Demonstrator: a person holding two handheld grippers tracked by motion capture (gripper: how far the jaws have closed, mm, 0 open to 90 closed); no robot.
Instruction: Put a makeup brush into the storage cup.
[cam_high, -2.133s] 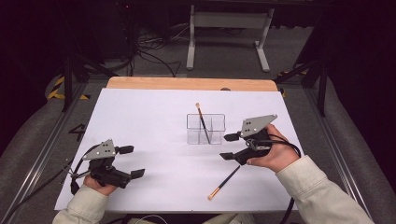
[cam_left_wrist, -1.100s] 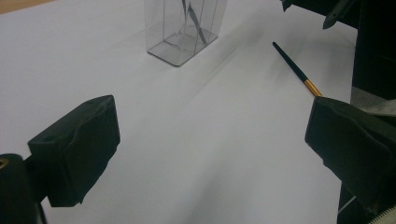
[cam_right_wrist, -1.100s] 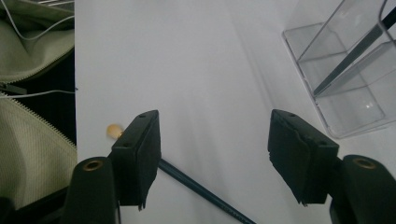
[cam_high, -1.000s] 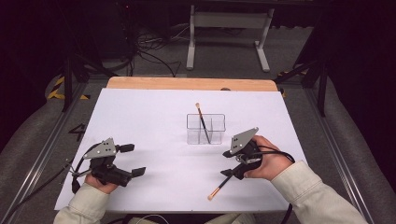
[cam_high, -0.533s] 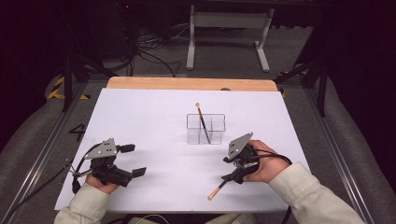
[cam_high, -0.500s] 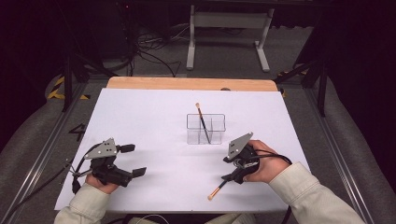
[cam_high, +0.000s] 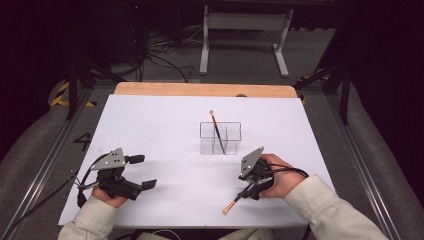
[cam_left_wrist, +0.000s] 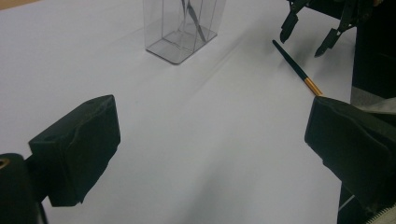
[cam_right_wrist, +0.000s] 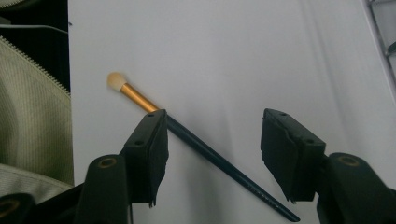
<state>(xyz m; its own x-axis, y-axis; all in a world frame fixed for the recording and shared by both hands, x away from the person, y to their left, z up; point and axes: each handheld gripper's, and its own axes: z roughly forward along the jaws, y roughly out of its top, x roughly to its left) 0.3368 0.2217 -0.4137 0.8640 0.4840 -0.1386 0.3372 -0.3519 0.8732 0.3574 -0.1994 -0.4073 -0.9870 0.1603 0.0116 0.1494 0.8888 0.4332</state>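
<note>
On the tabletop: a white sheet (cam_high: 165, 130) covers it; a clear divided holder (cam_high: 220, 138) stands near the middle with one brush (cam_high: 216, 131) already leaning inside.
Loose brush (cam_right_wrist: 196, 147): lies flat near the person's edge, in front of the holder and well apart from it, pale tip toward the person.
Right gripper (cam_right_wrist: 212, 161): jaws spread, straddling the dark handle just behind the gold ferrule, not yet pinching (the left jaw hides part of the shaft).
Left gripper (cam_high: 137, 172): jaws spread, holding nothing, resting well off to the left.
Handling: likely very light, stiff and thin, with a smooth round handle that could roll or slip out sideways.
Where to grip: the dark handle close to the ferrule looks best; the soft bristles should stay untouched.
Risk: a shallow pinch may flick it away.
</note>
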